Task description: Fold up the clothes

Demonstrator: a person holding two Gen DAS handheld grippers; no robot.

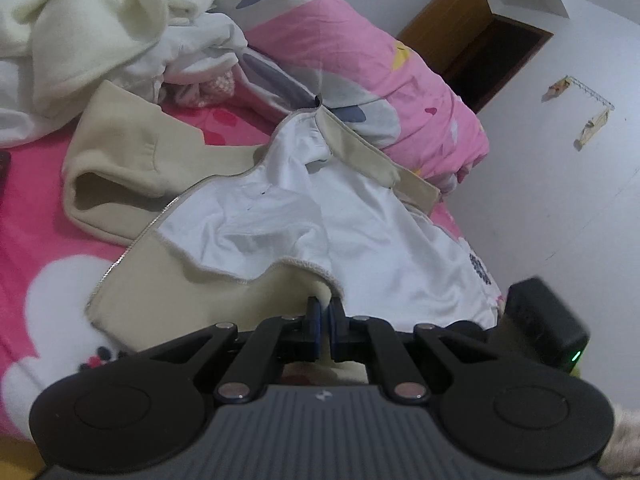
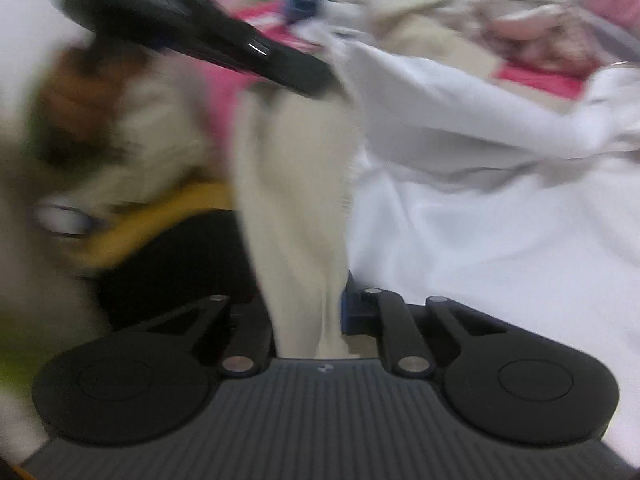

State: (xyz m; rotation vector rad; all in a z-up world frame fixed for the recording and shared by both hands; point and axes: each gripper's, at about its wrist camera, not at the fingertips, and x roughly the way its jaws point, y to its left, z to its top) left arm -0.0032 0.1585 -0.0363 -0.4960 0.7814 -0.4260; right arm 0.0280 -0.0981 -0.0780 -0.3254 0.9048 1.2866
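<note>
Left wrist view: the left tool point(image 1: 325, 307) is clamped on the hem of a beige zip-front jacket with white lining point(image 1: 304, 216), which lies opened out on the pink patterned bed sheet point(image 1: 36, 200).

Right wrist view, blurred: the right tool point(image 2: 308, 312) pinches a bunched beige fold of the jacket point(image 2: 296, 184).

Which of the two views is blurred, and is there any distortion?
Left wrist view: mostly sharp, with the jacket clear; fisheye bends the wall and door toward the edges. Right wrist view: strong motion blur throughout, and only the right gripper body near the lens stays fairly crisp.
</note>
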